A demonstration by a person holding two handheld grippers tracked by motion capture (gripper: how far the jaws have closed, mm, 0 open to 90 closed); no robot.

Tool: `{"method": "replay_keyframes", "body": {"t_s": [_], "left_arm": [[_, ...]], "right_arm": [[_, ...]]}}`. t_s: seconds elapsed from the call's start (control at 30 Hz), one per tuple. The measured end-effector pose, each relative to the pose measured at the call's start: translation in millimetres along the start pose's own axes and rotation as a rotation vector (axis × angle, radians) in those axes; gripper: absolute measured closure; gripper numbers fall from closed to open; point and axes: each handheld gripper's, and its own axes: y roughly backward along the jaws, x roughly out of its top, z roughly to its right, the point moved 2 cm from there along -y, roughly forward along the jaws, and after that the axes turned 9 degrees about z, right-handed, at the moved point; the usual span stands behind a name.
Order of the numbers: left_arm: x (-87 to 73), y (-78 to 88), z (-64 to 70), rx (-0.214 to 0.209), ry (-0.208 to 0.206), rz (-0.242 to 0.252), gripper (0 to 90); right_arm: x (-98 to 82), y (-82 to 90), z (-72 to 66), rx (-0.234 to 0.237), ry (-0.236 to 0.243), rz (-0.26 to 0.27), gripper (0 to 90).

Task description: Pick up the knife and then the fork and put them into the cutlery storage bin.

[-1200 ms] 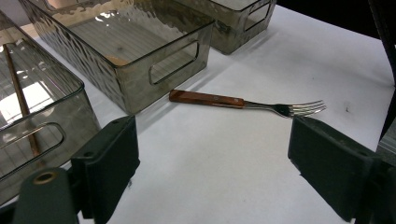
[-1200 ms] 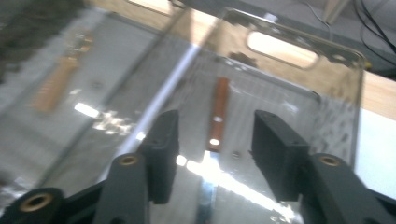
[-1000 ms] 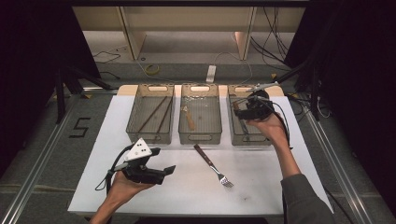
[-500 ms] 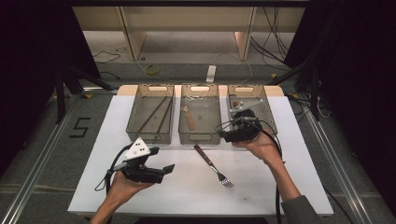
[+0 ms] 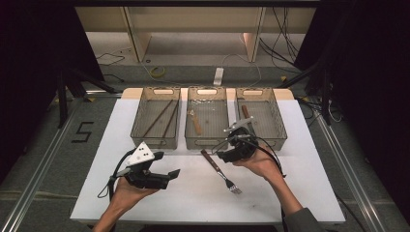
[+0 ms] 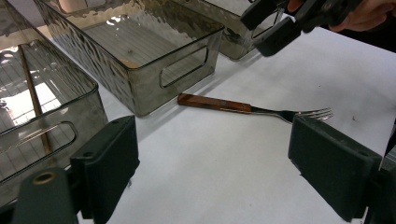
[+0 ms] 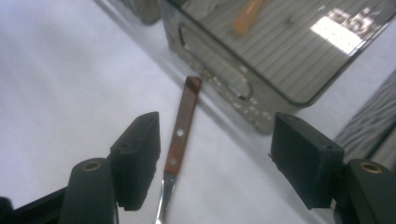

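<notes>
Two grippers worked over the white table (image 5: 309,193). The right gripper (image 5: 223,154), jaws wide and having just opened further, hovered over the wooden-handled fork (image 5: 220,171), whose handle showed between them, ungripped. The fork lay at six o'clock of the middle tray (image 5: 207,143). The left gripper (image 5: 173,174) stood open, empty.

Right gripper drops toward the fork

The right gripper (image 5: 226,155) comes from the upper-right bin (image 5: 278,126) down to frame centre, jaws opening wider above the fork (image 5: 220,170) handle.
</notes>
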Motion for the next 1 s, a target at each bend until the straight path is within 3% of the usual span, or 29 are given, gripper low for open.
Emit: {"method": "replay_keyframes", "body": {"t_s": [0.6,1.0], "left_arm": [[-0.3,-0.5,0.1,-0.005,0.001,-0.002,15.5],[-0.7,-0.6,0.8,-0.006,-0.001,-0.005,15.5]], "right_arm": [[-8.7,-40.3,-9.4,0.038,0.022,-0.189,34.4],[-12.6,-52.0,-9.0,0.046,0.019,-0.251,34.8]]}}
